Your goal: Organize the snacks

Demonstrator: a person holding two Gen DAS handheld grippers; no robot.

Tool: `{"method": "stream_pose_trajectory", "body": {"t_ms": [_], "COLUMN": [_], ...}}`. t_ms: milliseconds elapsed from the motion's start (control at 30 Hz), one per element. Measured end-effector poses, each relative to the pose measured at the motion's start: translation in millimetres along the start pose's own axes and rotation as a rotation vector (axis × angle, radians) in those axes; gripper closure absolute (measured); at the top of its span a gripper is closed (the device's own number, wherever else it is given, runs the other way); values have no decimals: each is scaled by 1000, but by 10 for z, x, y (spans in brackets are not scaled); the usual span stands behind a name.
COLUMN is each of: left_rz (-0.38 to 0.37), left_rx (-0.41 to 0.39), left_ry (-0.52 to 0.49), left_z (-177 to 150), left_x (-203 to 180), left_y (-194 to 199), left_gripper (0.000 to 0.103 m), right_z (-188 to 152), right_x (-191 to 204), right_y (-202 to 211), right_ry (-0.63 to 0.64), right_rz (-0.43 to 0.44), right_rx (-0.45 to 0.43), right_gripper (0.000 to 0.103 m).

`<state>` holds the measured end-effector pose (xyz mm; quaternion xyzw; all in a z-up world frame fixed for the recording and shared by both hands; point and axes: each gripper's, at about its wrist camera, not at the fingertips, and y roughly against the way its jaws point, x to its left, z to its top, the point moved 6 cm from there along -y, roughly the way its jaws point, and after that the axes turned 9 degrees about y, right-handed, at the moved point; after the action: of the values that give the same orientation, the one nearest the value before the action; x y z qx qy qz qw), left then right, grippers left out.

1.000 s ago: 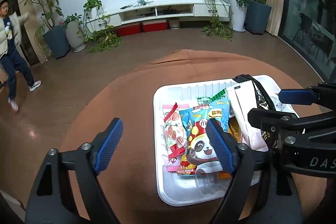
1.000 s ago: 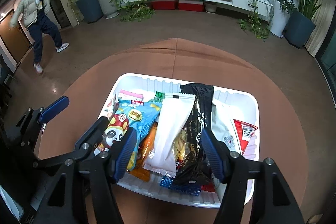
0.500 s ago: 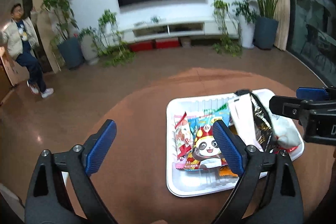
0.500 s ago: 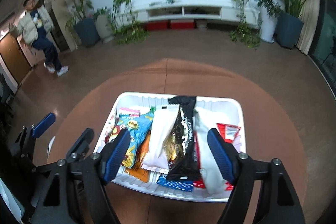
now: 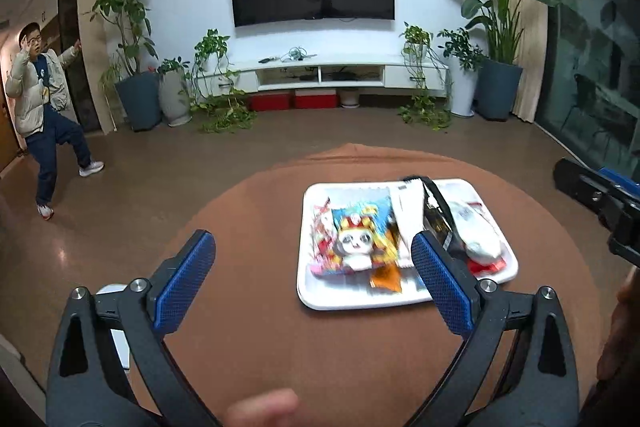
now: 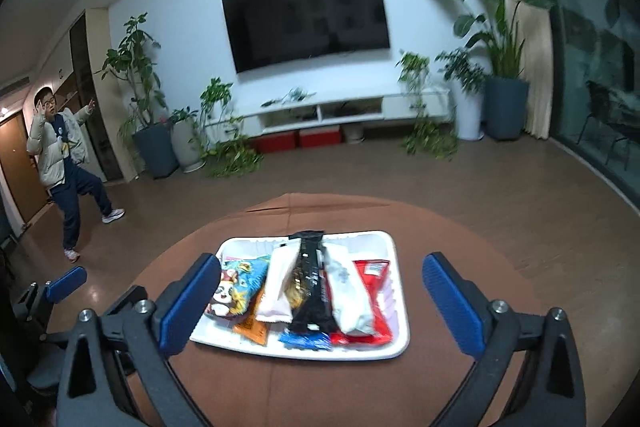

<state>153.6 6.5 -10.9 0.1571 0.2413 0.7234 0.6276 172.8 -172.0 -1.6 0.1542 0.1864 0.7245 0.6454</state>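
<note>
- the snack packets (image 6: 308, 291) lie side by side in the white tray (image 6: 394, 343), long sides together; that reads as the sorted result, so the organizing looks done or close to it.
- the tray sits on the brown round desk (image 6: 460, 239), toward its middle, with bare cloth all round, likely so both tools can reach it from the near edge.
- the right tool (image 6: 318, 299) hangs above the near rim of the tray with its jaws spread wide and nothing between the pads; they have just been opening, and no packet comes away with them.
- the left tool (image 5: 310, 279) is likewise wide apart and empty, its jaws also just opened further, off to the left of the tray over bare cloth.
- the right wrist view shows the whole row sharply: panda packet (image 6: 234, 291), white one, black one (image 6: 310, 287), another white, red (image 6: 376, 303) at the right end, blue and orange ends poking out beneath.
- the left wrist view blurs the packets, but adds a pale flat thing (image 5: 116, 327) at the desk's left edge, and fingertips at the lower frame.
- both views show a person (image 6: 60, 163) standing well away by the doorway.
</note>
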Motion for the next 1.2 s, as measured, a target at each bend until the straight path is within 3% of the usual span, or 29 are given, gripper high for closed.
{"method": "stream_pose_trajectory", "body": {"t_ms": [467, 1200], "left_rz": [9, 32], "left_rx": [152, 195], "left_ry": [7, 13], "left_z": [-799, -971], "left_x": [-91, 38], "left_y": [711, 861], "left_gripper": [3, 3], "right_z": [-554, -973], "right_x": [89, 175], "right_y": [709, 879], "right_ry": [48, 51], "right_rz": [-31, -40], "right_rx": [71, 180], "right_gripper": [0, 0]}}
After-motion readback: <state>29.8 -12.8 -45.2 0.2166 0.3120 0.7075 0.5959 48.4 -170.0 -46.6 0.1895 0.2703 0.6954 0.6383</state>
